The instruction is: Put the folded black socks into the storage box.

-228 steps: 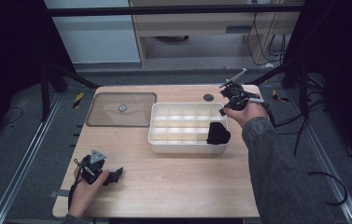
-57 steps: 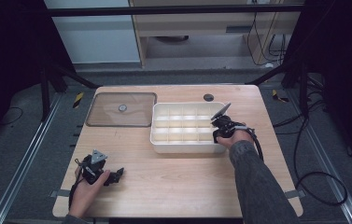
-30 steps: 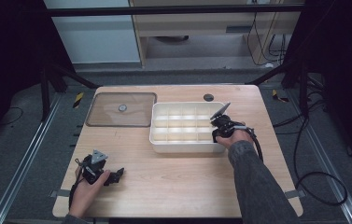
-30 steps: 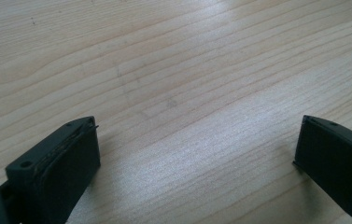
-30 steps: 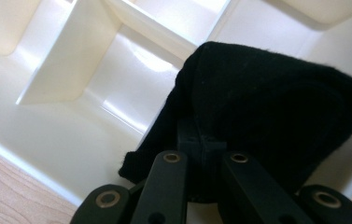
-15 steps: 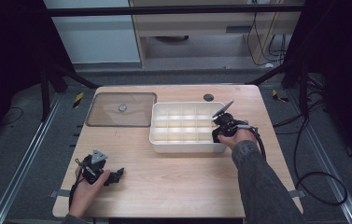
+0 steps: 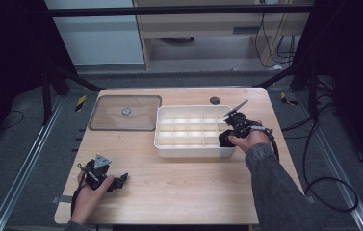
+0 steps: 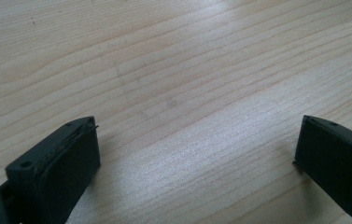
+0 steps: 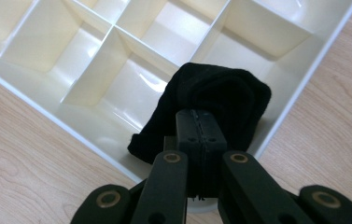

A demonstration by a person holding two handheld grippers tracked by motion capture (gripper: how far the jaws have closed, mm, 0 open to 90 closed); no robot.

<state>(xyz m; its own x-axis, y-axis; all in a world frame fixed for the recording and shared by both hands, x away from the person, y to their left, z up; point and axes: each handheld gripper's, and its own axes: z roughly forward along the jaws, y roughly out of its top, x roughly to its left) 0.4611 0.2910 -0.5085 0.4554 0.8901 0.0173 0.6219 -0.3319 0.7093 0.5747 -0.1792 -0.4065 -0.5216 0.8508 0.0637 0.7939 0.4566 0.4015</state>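
A white compartment tray (image 7: 191, 153) stands in the middle of the wooden table. A black cloth (image 7: 224, 140) lies bunched in its front right corner compartment. My right gripper (image 7: 227, 136) reaches into that corner from the right, and a hand holds it. In the right gripper view the jaws are pressed together, and the right gripper (image 9: 200, 114) is pinching the near edge of the black cloth (image 9: 220, 91) over the tray (image 9: 71, 127). My left gripper (image 7: 119, 181) rests on the table at the front left. It is open, and the left gripper (image 8: 197, 144) has bare wood between its jaws.
A clear lid (image 7: 125, 113) with a small round knob lies flat at the table's back left. A dark round hole (image 7: 215, 100) sits behind the tray. Cables trail off the right edge. The tray's other compartments hold nothing.
The right gripper came down from behind the tray's right corner onto the black cloth. Over the last second it edged slightly right. The left gripper has stayed put.
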